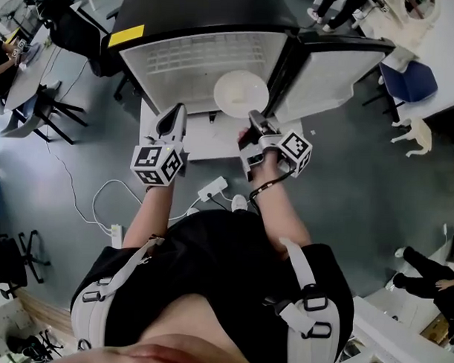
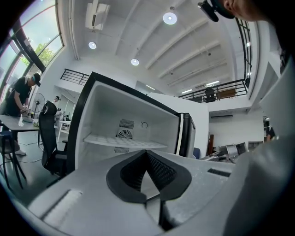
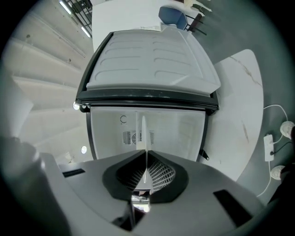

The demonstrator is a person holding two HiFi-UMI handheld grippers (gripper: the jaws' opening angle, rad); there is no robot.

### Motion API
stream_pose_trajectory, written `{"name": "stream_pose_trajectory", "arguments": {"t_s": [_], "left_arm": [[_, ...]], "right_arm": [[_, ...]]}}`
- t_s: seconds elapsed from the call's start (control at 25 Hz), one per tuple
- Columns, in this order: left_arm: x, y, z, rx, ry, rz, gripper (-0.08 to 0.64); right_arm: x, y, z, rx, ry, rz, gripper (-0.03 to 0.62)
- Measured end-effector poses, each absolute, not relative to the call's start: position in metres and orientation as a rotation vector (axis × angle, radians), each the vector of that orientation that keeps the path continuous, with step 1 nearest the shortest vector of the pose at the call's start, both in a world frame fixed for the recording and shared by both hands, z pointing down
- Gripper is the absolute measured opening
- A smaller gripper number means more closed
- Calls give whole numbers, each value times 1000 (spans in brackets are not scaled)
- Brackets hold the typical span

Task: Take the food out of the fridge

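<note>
The right gripper's [image 1: 255, 117] jaws pinch a round white plate [image 1: 241, 93] before the open white-lined fridge [image 1: 179, 60]. The left gripper's [image 1: 172, 117] jaws are closed and empty.

Your head camera looks steeply down past your chest, from well above, onto the open fridge [image 1: 209, 61], the left gripper [image 1: 173, 117] and the right gripper [image 1: 253, 120]. The left gripper view sits level and near, facing into the fridge's white compartment. The right gripper view faces that same compartment, rolled onto its side. All three views share this interior. The plate [image 1: 241, 92] shows from above in the head view and edge-on in the right gripper view.
</note>
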State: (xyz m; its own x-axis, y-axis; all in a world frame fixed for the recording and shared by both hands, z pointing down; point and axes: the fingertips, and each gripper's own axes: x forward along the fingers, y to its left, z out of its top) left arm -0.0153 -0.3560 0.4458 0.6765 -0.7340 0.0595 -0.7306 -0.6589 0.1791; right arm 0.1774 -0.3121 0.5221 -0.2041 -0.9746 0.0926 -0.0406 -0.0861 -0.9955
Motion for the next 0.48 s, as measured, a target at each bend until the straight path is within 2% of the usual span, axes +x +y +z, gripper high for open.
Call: {"name": "stream_pose_trajectory", "arguments": {"t_s": [0.48], "left_arm": [[1, -350, 440, 2747, -1127, -10, 3]], "right_arm": [[178, -301, 499, -1171, 1333, -1403, 18]]}}
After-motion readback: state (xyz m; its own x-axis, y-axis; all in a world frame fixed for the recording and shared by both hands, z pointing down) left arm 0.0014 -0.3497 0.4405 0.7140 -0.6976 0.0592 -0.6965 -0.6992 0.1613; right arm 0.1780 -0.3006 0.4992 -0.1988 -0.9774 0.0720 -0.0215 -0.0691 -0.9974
